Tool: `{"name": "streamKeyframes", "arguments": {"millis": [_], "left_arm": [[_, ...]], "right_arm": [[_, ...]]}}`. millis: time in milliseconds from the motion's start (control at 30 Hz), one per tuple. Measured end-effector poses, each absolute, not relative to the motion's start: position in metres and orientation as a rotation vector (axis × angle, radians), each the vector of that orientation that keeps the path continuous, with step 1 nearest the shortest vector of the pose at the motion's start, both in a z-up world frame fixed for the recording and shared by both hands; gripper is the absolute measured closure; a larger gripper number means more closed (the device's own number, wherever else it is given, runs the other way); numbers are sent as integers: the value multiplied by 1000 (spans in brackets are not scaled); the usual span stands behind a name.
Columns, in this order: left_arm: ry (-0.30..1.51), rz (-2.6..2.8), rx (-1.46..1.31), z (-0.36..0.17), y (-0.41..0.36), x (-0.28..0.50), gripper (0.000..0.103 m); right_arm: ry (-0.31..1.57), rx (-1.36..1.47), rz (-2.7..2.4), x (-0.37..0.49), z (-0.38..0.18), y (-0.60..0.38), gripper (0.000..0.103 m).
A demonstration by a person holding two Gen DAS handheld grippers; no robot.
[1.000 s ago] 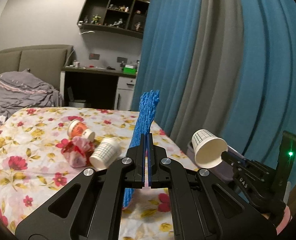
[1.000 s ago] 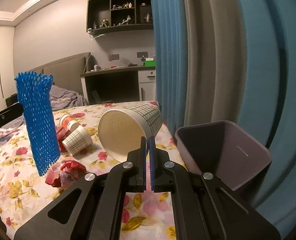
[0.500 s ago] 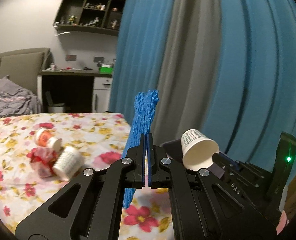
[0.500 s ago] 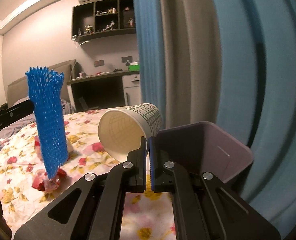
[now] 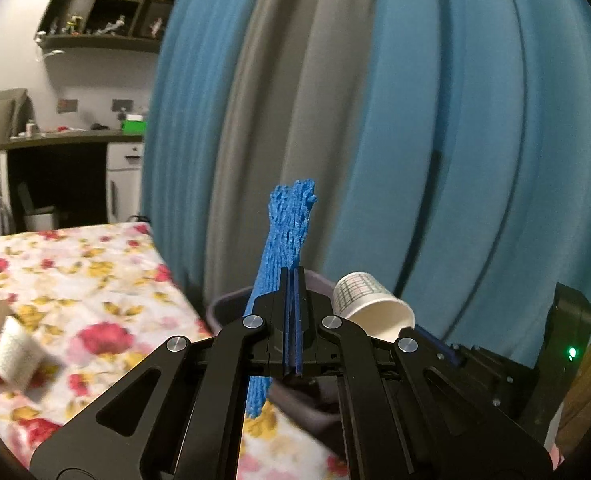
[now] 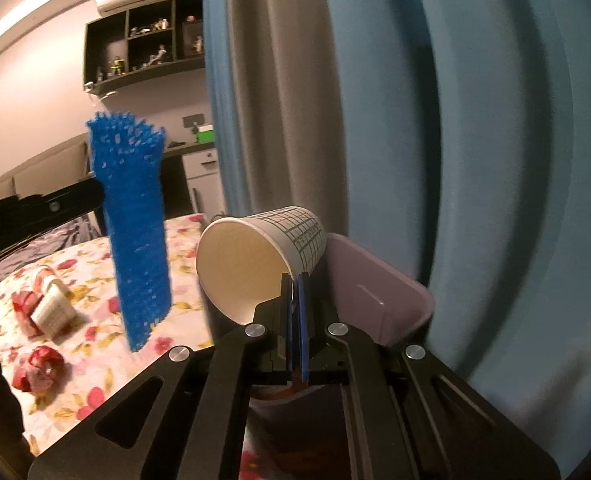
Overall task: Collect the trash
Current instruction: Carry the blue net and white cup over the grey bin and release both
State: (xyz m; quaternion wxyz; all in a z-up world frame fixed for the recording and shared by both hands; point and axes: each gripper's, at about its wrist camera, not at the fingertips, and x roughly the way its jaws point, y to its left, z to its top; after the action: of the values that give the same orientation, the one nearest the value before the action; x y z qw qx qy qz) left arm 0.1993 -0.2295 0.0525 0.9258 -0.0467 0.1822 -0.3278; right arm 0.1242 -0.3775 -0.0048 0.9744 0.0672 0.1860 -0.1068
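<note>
Both loads have swung off the bed toward the purple bin (image 6: 379,292) at lower centre: left gripper (image 5: 291,320) clamped on blue foam net (image 5: 287,236), right gripper (image 6: 294,312) pinching paper cup (image 6: 259,256) rim above it, so drop looks next.
</note>
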Motion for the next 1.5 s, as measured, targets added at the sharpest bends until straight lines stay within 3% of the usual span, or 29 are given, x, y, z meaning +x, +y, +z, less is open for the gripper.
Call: {"name": "streamKeyframes", "arguments": {"millis": [400, 767, 1500], "left_arm": [[409, -752, -140, 30, -278, 235, 102], [519, -732, -164, -10, -280, 251, 102], [622, -730, -120, -39, -284, 250, 102]], "right_arm": [[412, 150, -265, 130, -23, -389, 99], [480, 142, -256, 144, -41, -390, 99], [562, 139, -249, 155, -53, -391, 99]]}}
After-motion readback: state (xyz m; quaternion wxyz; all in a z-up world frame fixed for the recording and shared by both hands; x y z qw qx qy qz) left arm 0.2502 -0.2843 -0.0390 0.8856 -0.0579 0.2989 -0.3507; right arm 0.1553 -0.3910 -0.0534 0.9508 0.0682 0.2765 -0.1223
